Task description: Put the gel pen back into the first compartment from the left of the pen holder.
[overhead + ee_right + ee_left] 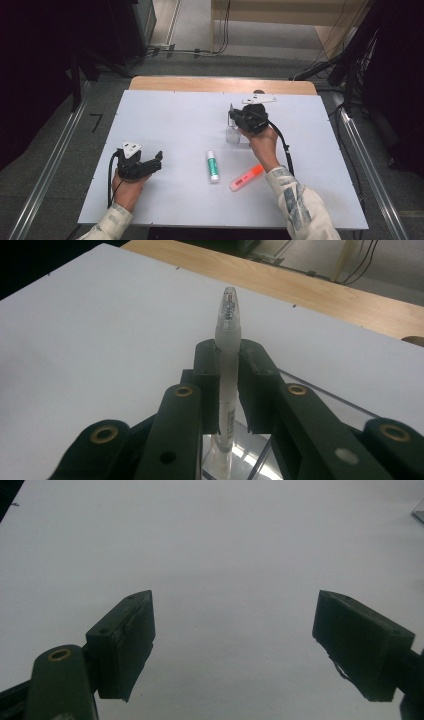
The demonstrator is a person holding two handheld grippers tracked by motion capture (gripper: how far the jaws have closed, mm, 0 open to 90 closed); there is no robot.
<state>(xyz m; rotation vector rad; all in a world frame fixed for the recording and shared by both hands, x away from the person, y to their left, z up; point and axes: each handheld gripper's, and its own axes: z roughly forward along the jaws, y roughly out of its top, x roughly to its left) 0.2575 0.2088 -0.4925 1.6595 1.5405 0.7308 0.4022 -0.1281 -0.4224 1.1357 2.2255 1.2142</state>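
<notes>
At left on the tabletop (pixel 165 120), left gripper (pixel 150 165) idle, jaws wide open, nothing between. Glue stick (pixel 213 166) and orange highlighter (pixel 246 177) not yet stowed. Right gripper (pixel 229 390) jaws clamp a clear pen (pixel 228 335) upright over the clear holder (pixel 233 135), apparently mid-insertion.

on the table (pixel 165 115), the glue stick (pixel 213 166) lies left of the marker (pixel 246 177), the clear holder (pixel 233 135) behind them.

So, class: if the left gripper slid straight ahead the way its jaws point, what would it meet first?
Probably nothing: the left gripper stands open over bare white table, and the way looks free, though depth is hard to judge.
</notes>
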